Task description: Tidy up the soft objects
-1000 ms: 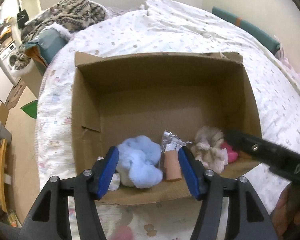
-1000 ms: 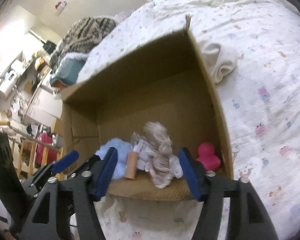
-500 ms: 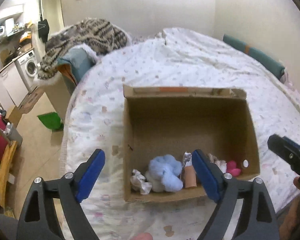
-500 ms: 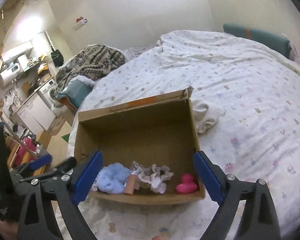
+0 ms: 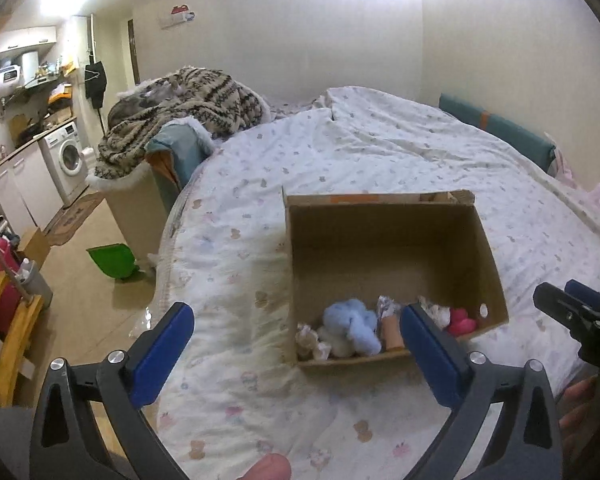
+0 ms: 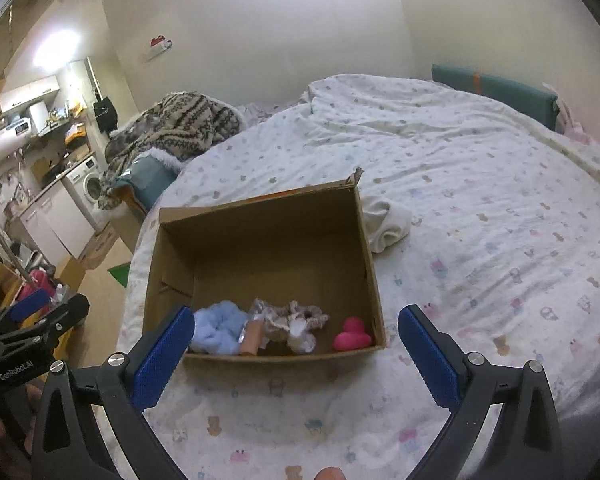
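An open cardboard box (image 5: 488, 248) (image 6: 364, 236) stands on the bed. Along its near wall lie a blue fluffy scrunchie (image 5: 352, 324) (image 6: 218, 326), a beige scrunchie (image 6: 300, 322), a tan tube (image 6: 252, 336) and a pink rubber duck (image 5: 462, 322) (image 6: 352, 336). A white cloth (image 6: 386, 224) lies on the bed just right of the box. My left gripper (image 5: 296, 354) is open and empty, held above the bed in front of the box. My right gripper (image 6: 294, 354) is open and empty, also above and in front of the box.
The bed has a patterned white sheet (image 6: 480, 200). A knitted blanket (image 5: 188, 112) is piled on a bin at the bed's far left. A green dustpan (image 5: 112, 260) lies on the floor. A washing machine (image 5: 66, 158) and cabinets stand at the left.
Both grippers have pulled back and up from the box and opened wider. The box looks much smaller and more of the room shows.
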The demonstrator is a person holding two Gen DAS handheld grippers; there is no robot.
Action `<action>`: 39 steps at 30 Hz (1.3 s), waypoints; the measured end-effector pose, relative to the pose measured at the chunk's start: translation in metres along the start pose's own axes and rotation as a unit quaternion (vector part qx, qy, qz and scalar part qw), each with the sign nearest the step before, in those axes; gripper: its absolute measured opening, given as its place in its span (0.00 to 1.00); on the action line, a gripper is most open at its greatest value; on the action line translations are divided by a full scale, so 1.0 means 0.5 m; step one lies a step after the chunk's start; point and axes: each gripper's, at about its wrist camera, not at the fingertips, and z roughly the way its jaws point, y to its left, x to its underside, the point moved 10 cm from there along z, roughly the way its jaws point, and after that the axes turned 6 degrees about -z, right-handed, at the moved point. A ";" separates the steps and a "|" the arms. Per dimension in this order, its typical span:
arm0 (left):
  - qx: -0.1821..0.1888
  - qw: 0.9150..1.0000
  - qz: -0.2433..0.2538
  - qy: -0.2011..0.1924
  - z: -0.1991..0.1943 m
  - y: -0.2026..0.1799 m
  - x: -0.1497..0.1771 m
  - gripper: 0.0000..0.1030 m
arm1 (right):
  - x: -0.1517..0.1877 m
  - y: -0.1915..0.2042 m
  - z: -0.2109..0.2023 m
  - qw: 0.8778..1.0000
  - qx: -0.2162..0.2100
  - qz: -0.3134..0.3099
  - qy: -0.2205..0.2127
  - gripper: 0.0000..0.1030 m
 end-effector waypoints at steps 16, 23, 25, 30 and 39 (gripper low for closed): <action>-0.023 0.999 -0.035 0.027 0.019 0.046 0.071 1.00 | 0.046 -0.002 0.028 0.999 0.027 -0.016 0.009 1.00; -0.018 0.998 -0.038 0.040 0.048 0.039 0.078 1.00 | 0.062 -0.008 0.058 0.999 0.030 -0.016 0.036 1.00; -0.014 0.998 -0.041 0.041 0.050 0.038 0.077 1.00 | 0.065 -0.007 0.062 0.999 0.030 -0.015 0.040 1.00; -0.007 0.998 -0.040 0.043 0.052 0.035 0.078 1.00 | 0.072 -0.006 0.066 0.998 0.032 -0.018 0.047 1.00; 0.004 0.998 -0.041 0.046 0.052 0.026 0.079 1.00 | 0.074 -0.007 0.068 0.998 0.034 -0.017 0.049 1.00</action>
